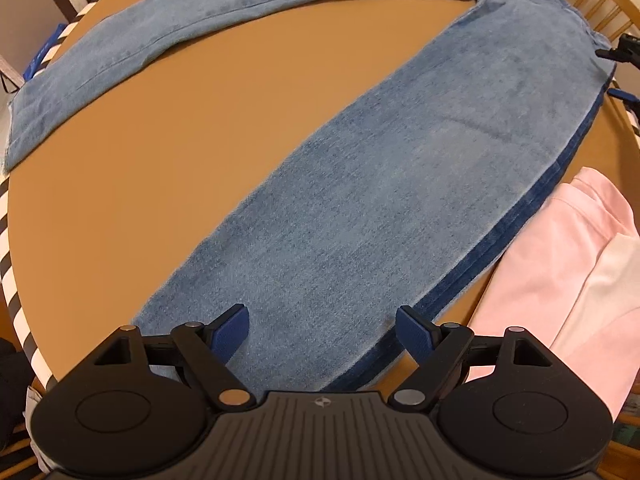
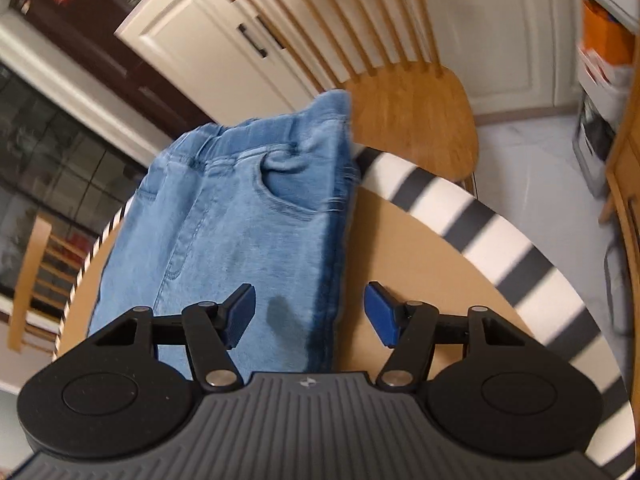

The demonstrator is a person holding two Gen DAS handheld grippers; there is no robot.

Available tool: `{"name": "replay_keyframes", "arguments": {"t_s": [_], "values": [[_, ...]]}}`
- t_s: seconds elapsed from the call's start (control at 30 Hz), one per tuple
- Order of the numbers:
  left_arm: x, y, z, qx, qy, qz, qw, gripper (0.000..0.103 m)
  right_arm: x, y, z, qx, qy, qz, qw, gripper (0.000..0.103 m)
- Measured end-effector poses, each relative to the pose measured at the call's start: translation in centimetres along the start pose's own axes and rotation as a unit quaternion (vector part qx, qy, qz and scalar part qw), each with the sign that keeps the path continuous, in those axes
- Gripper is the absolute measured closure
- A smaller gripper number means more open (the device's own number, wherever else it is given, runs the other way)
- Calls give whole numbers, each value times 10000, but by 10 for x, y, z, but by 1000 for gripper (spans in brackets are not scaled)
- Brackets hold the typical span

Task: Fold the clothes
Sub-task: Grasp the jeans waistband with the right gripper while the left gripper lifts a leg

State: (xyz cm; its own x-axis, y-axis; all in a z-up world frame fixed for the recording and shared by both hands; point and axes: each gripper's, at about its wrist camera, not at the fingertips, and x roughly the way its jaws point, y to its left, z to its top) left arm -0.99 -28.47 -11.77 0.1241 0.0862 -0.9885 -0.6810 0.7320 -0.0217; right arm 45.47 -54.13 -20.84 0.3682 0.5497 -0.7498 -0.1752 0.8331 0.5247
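Light blue jeans (image 1: 380, 168) lie spread flat on the round brown table (image 1: 140, 200), legs apart in a V. My left gripper (image 1: 322, 330) is open, hovering over the cuff end of the nearer leg, nothing between its blue pads. In the right wrist view the jeans' waistband and pocket (image 2: 248, 184) lie ahead, reaching the table's far edge. My right gripper (image 2: 310, 314) is open above the hip-side seam of the jeans, holding nothing. Its fingertips (image 1: 618, 54) also show at the far right edge of the left wrist view, beside the waist.
A folded pink garment (image 1: 568, 264) lies on the table right of the near leg. The table has a black-and-white striped rim (image 2: 460, 216). A wooden spindle-back chair (image 2: 404, 92) stands just beyond the waistband. White cabinets (image 2: 208, 44) stand behind it.
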Motion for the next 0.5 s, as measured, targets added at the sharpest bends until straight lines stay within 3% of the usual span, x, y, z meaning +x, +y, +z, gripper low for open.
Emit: {"name": "replay_keyframes", "arguments": {"t_s": [0.13,0.2,0.27,0.5], "values": [[-3,-1,-4,-49,32,27,10000,21,7,19,-2,-429,53,-154,9989,48],[-5,-2,-7,-64,42,35,10000,21,10,26,-3,-615,21,-345,9975,62],[-7,-2,-11,-82,53,32,9999,21,11,29,-3,-641,15,-482,9968,85],[-19,2,-30,-307,7,-1,9995,20,6,31,-1,-785,-88,-456,9958,93]]}}
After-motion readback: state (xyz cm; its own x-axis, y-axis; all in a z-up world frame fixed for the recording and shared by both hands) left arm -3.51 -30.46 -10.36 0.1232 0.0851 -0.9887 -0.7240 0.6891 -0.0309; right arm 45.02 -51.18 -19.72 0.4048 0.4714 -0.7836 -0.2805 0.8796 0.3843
